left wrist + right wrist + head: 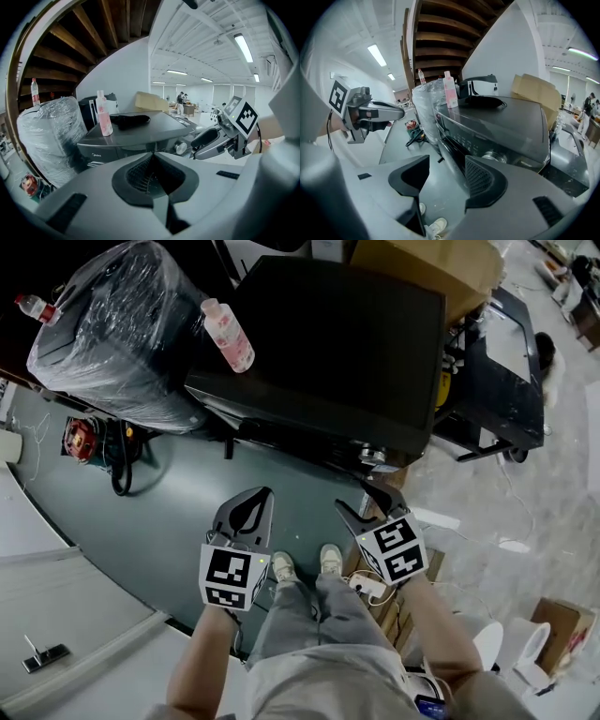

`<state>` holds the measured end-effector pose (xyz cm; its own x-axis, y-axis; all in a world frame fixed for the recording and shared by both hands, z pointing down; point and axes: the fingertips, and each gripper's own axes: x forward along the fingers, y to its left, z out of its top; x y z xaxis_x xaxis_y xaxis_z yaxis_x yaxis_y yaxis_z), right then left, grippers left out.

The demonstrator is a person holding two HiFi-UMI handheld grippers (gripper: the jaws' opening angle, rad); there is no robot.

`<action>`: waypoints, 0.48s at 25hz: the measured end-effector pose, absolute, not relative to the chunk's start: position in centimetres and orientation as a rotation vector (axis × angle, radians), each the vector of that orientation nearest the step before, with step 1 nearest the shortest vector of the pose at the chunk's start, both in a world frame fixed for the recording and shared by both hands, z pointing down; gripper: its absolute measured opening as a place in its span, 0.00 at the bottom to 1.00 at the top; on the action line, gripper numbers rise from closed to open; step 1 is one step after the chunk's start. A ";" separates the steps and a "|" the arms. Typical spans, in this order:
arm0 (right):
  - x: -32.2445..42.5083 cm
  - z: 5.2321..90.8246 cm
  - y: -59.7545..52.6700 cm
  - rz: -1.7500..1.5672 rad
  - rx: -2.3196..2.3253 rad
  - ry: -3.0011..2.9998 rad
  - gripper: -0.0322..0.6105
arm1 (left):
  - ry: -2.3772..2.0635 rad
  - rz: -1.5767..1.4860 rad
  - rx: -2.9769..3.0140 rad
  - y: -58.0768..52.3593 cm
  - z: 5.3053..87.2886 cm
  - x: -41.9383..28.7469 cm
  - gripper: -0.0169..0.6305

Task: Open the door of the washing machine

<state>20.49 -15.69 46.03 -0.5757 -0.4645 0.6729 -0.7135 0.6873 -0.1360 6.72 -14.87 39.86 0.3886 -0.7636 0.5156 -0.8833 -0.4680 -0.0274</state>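
The dark washing machine (337, 343) stands ahead of me, and from above I see mostly its top. Its control knob (372, 457) shows at the front edge, while the door face below is barely in sight, as a steep sliver (449, 149) in the right gripper view. A pink bottle (229, 334) stands on the lid's left corner. My left gripper (246, 512) hovers over the floor short of the machine, jaws together with nothing in them (153, 157). My right gripper (375, 502) hangs near the front right corner below the knob, open and empty (446, 173).
A plastic-wrapped bundle (117, 329) stands against the machine's left side. A red tool with cables (82, 439) lies on the floor beside it. A cardboard box (441, 268) and a black cart (502, 381) stand behind and right. A black cloth (131, 120) lies on the lid.
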 end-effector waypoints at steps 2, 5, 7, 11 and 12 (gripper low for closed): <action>20.2 47.9 -16.1 0.535 0.903 -2.261 0.45 | -1.444 0.694 2.382 -15.3 41.6 6.1 0.06; 20.1 51.0 -16.7 0.563 0.911 -2.225 0.45 | -1.424 0.703 2.361 -15.9 44.2 5.4 0.06; 20.3 53.2 -17.0 0.582 0.918 -2.202 0.45 | -1.407 0.714 2.358 -16.4 45.9 5.2 0.06; 20.5 56.9 -17.5 0.587 0.916 -2.160 0.45 | -1.373 0.728 2.356 -17.2 48.9 5.1 0.06; 20.5 57.7 -17.7 0.583 0.912 -2.151 0.45 | -1.366 0.731 2.355 -17.4 49.6 5.1 0.06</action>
<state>20.51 -17.73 57.74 -0.4928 -0.4280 0.7576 -0.7518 0.6478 -0.1230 5.09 -17.39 49.63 0.4113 -0.7065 0.5760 -0.8711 -0.4907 0.0201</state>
